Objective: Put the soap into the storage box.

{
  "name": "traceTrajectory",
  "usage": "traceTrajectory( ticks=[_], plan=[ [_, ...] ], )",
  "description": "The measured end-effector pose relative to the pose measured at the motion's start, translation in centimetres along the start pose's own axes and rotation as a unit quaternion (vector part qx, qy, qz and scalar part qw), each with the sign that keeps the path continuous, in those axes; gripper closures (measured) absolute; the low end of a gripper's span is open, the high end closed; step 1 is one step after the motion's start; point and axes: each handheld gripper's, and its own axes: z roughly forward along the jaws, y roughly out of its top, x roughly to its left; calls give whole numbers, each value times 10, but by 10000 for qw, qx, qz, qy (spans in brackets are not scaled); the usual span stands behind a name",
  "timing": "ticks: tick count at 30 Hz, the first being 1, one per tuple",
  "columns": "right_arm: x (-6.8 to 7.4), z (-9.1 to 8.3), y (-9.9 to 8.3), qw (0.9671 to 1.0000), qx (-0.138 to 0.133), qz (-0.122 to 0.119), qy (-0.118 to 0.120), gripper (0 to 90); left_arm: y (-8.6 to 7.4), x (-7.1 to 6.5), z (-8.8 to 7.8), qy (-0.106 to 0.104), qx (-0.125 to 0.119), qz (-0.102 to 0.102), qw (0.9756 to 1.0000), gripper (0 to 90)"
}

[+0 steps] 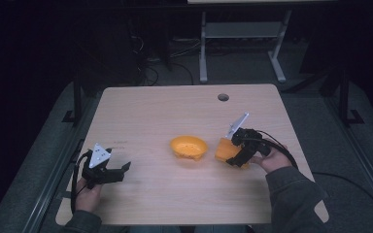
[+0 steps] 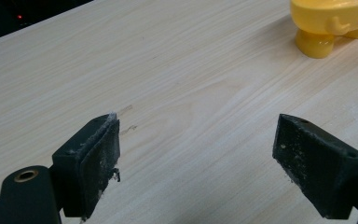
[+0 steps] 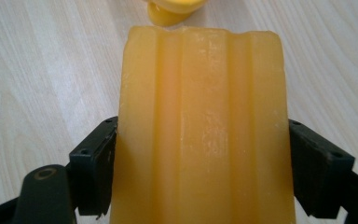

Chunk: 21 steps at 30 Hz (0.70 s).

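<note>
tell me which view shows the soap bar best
The right gripper view: the bar sits close up, ridges clear, clamped in the right tongs. The high view shows it small, partly hidden. The left gripper view adds nothing.

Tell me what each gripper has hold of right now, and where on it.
The right gripper clamps the ridged orange block across its two long sides, near the end closest to the hand. The left gripper is open over bare table, holding nothing.
</note>
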Motion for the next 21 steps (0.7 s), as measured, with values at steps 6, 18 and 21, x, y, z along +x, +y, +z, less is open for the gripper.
traceTrajectory(
  ticks=[6,18,21],
  plan=[
    [-1,-3,10,10000,-15,-66,17,203,0,0,0,2,-16,1,10000,141],
    [-2,-3,25,9998,-58,-201,29,203,0,1,0,2,-36,-9,10000,141],
    [-2,-3,30,9997,-31,-246,20,203,0,1,0,9,-55,-42,10000,141]
  ],
)
